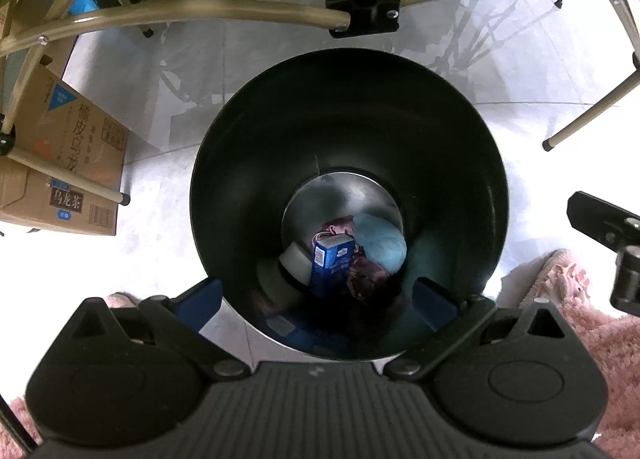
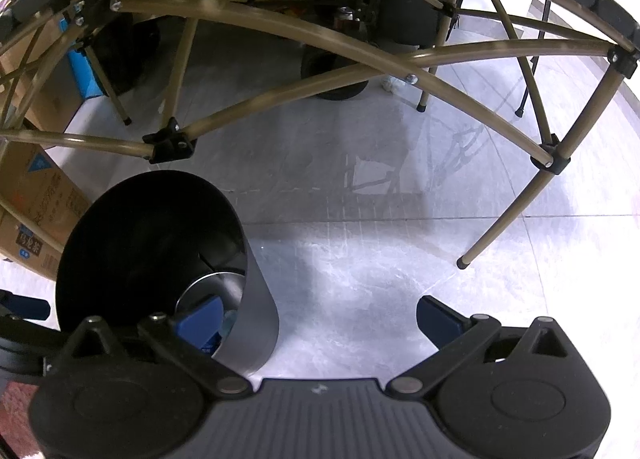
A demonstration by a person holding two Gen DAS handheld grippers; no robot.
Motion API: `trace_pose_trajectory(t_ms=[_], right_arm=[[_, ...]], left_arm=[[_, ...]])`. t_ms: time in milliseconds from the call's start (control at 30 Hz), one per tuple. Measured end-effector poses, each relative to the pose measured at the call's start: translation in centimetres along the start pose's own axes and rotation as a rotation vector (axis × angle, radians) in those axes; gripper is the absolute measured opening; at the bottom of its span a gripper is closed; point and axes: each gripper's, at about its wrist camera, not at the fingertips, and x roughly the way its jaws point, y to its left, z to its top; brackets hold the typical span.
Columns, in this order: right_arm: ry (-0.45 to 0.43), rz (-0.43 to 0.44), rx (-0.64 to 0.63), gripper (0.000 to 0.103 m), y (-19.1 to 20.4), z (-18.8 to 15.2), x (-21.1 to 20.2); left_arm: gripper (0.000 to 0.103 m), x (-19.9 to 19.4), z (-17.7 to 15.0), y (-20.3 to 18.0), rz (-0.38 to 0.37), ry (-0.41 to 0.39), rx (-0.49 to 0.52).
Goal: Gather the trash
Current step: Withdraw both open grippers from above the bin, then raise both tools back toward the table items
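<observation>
Blue carton upright among trash in bin, long axis vertical; both jaws spread.

Both views downward, sharing bin.

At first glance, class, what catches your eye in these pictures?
The black bin fills the middle of the left view, with a blue carton upright among trash at its bottom. The open left gripper hangs above its rim. Brass-coloured table legs arch across the floor behind.
</observation>
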Motion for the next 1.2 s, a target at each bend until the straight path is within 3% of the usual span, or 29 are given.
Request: trace_pose_trajectory(t_ms=[500, 767, 1000, 1200], right_arm=[[-0.052, 0.014, -0.063, 0.103, 1.5, -0.4, -2.0], [-0.098, 0.026, -0.105, 0.103, 2.7, -1.1, -3.9], [-0.203, 0.078, -0.137, 0.103, 3.8, -0.8, -8.1], [-0.344, 0.111, -0.176, 0.103, 4.3, -0.1, -12.6]], left_arm=[[0.103, -4.1, -1.5, 2.4, -0.006, -0.117, -0.037], [0.103, -6.8, -2.7, 4.0, 0.036, -0.221, -0.067], [0.103, -11.0, -3.7, 5.1, 0.021, -0.35, -0.088], [0.103, -15.0, -4.1, 5.6, 0.011, -0.484, -0.108]])
